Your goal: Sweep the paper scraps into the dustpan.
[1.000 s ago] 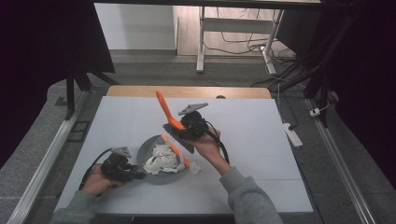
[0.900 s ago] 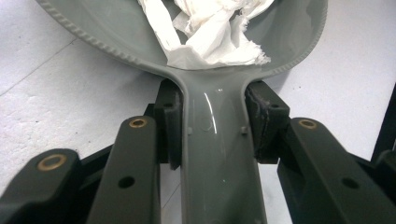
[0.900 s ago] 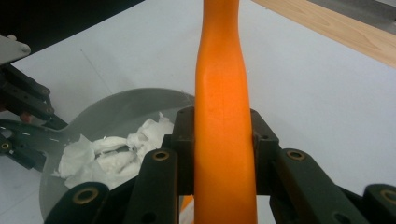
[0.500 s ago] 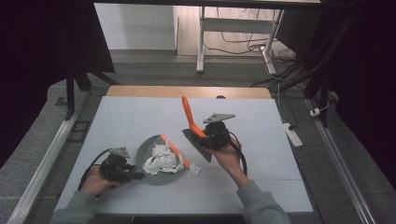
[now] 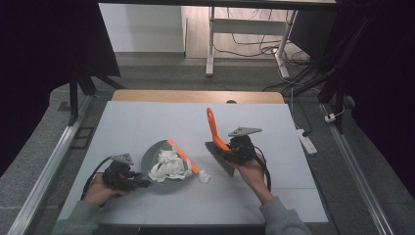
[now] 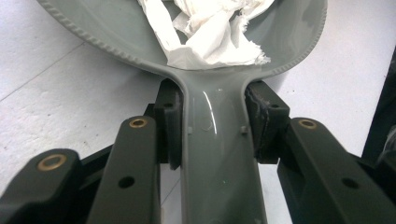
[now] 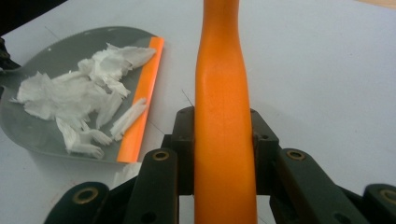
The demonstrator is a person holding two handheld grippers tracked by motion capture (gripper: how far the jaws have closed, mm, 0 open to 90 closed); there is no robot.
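The left gripper (image 5: pixel 128 178) clamps the dustpan (image 5: pixel 155 157) handle, paper (image 5: pixel 169 165) heaped inside, and one scrap (image 5: pixel 203 176) lies just past its orange lip; a nudge from the brush (image 5: pixel 215 134), clenched in the right gripper (image 5: pixel 234 151), could scatter it. Since the earlier frame, the brush has swung right, away from the pan.

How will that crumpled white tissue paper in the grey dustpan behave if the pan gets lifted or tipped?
The crumpled white tissue paper looks light and floppy, so it would probably shift or slide. One scrap already lies just past the orange lip of the grey dustpan, suggesting pieces escape easily.
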